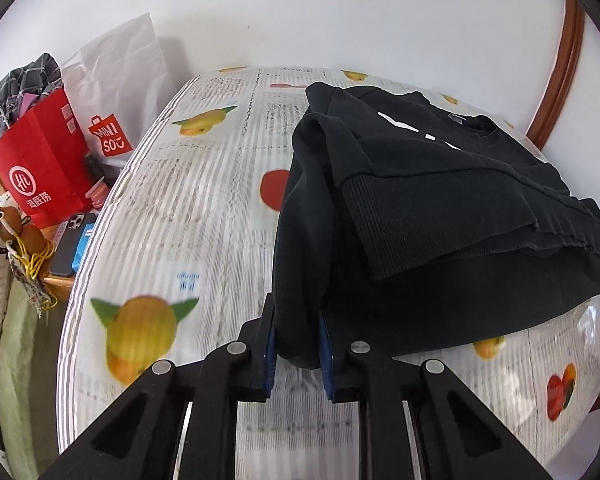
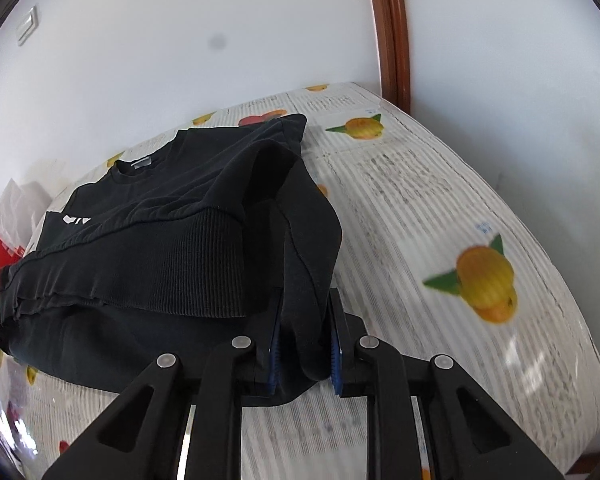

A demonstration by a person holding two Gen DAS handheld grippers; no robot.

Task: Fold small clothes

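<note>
The black cotton sweatshirt with a ribbed hem and a white chest print point(image 1: 440, 184) lies partly folded on the table under a fruit-and-newsprint patterned plastic cloth point(image 1: 188, 208), filling the centre and right of the left wrist view and the centre-left of the right wrist view point(image 2: 148, 240). The left gripper point(image 1: 298, 344), at the bottom centre of its frame, has its blue-padded jaws clamped on a thick bunch of the sweatshirt's near edge; the right gripper point(image 2: 305, 350) is likewise closed on a rolled fold of the same edge at the bottom centre of its own view. The main risk, as I judge it, is that each grip holds a bunched wad of several layers rather than a clean corner, so carrying it over could drag the lower layers along and undo the fold already made, with the ribbed hem sliding askew. The glossy cloth looks slippery, so the whole garment could skate instead of hinging. If the two hands travel unevenly, the crease would come out slanted. At the left of the left wrist frame, off the table's edge, stand a red paper shopping bag with a white round logo point(image 1: 40, 168), a white carrier bag with a red logo point(image 1: 116, 80) and a dark phone point(image 1: 70, 240), well apart from the sweatshirt. A brown wooden door frame point(image 2: 388, 28) rises at the upper right. Nothing lies on the cloth in the fold's path.
</note>
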